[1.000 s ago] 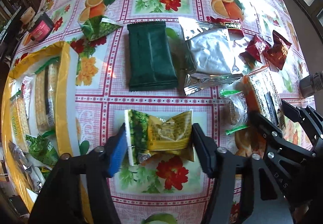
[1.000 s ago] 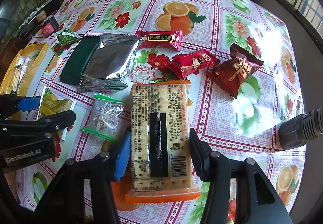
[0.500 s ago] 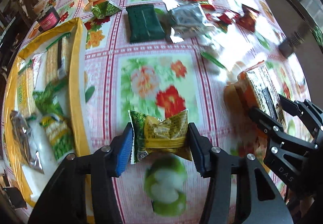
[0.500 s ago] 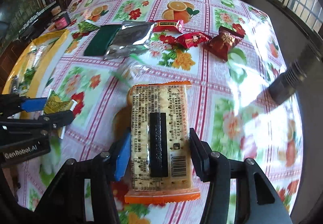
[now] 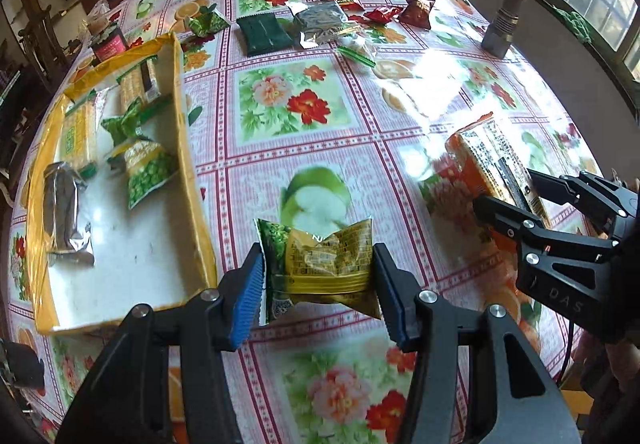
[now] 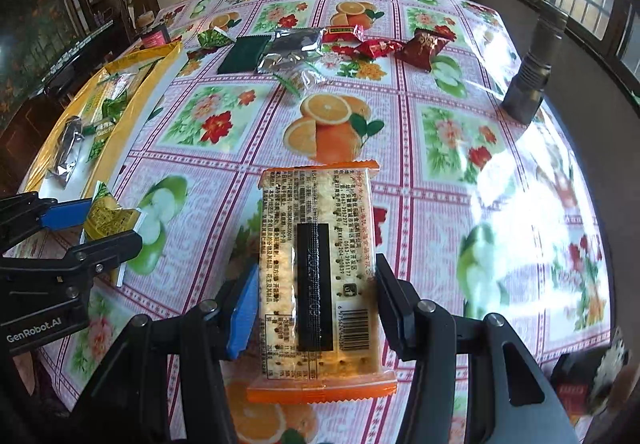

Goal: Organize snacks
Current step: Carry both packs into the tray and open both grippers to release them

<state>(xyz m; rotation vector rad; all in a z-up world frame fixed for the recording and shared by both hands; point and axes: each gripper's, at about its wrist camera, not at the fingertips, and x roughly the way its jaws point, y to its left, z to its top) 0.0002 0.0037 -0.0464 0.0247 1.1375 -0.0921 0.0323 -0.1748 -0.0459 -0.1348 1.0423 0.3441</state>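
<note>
While both grippers hover above the floral tablecloth [image 5: 304, 148], each carries a snack beside the yellow tray [image 5: 188, 148].

Clamped between the pads of the left gripper [image 5: 318, 276], whose jaws have just been closing, a green-and-yellow packet [image 5: 320, 264] hangs just right of the tray's near corner. Farther right of the tray, the right gripper [image 6: 316, 308] pinches an orange-edged cracker pack [image 6: 316, 272] by its long sides. Beyond the tray's far end lie a dark green packet [image 5: 264, 33], a silver pouch [image 5: 320, 20] and red sweets [image 5: 418, 8]; more packets lie inside the tray.
</note>
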